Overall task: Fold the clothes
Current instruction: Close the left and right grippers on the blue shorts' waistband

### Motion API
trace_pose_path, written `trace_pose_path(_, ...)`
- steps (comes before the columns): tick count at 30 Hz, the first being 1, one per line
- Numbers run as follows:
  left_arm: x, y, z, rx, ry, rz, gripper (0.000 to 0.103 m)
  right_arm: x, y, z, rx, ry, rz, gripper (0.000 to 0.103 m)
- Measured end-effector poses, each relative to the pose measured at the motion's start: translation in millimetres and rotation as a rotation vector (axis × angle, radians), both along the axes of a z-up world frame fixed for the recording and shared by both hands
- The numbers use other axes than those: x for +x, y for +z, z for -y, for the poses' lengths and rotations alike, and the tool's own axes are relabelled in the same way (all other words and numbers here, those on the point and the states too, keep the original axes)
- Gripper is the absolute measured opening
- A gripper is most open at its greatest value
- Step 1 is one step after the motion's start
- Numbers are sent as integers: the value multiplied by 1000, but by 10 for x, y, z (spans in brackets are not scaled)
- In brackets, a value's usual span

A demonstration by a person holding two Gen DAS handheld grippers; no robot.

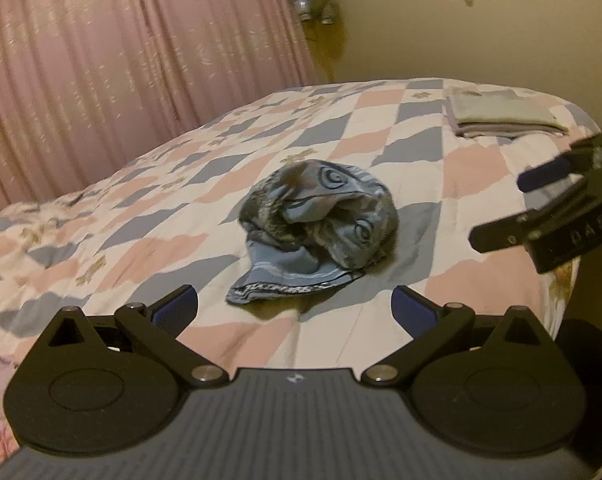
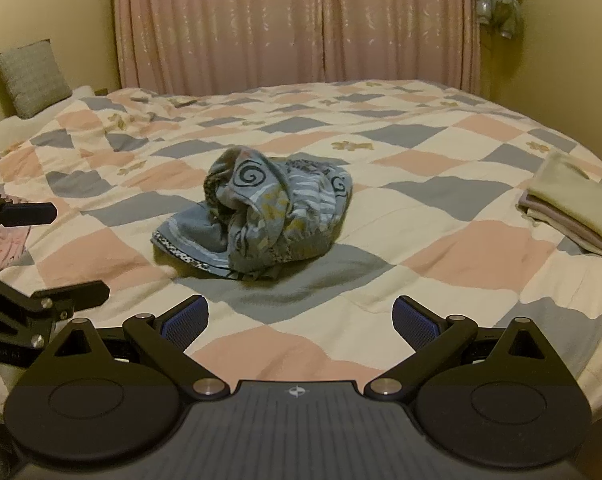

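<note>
Left gripper (image 1: 295, 304): fingers spread apart, empty, above the bed's near edge.
Right gripper (image 2: 300, 316): fingers spread apart, empty, above the same edge, beside the left one.
Garment (image 2: 257, 216): 1 crumpled blue patterned piece, unfolded, lying mid-bed on the quilt (image 2: 441, 252), just beyond both grippers, touching neither.
Folded stack (image 2: 577, 208): flat pale cloths near the bed's right edge, well apart from the garment.
Cushion (image 2: 31, 78): far left corner.
Curtain (image 2: 297, 20): pink, behind the bed.

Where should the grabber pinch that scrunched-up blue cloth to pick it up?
Probably the flat patterned hem corner of the blue cloth. It sticks out from the bundle toward the open left gripper, so come in low from the near side.
</note>
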State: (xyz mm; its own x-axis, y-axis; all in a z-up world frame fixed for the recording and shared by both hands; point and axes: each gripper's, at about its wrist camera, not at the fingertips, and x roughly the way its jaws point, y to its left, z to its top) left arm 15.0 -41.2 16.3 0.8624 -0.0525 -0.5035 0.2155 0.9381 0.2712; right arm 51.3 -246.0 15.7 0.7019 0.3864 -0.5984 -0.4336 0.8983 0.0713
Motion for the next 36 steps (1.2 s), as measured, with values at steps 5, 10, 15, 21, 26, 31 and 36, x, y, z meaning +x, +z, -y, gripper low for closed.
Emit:
trace_pose_path(5, 154, -81, 74, 10, -39, -18, 96, 133, -45, 9, -5, -3, -5, 101)
trace_pose_path(10, 277, -180, 102, 12, -79, -42, 83, 326, -97, 11, -14, 28, 1, 99)
trace_pose_path(15, 520, -311, 212, 41, -132, -43, 74, 493, -153, -15, -26, 90, 12, 82)
trace_pose_path(21, 888, -511, 333, 49, -178, -36, 57, 702, -252, -56, -107, 148, 61, 81)
trace_pose_path(26, 1192, -670, 426, 53, -216, -30, 15, 848, -377, -92, -160, 185, 73, 81)
trace_pose_path(31, 1285, -271, 22, -186, -185, -5, 12, 914, -409, -225, -189, 262, 128, 81)
trace_pose_path(36, 1405, 109, -500, -432, -132, -14, 11, 971, -356, -433, -211, 325, 233, 81)
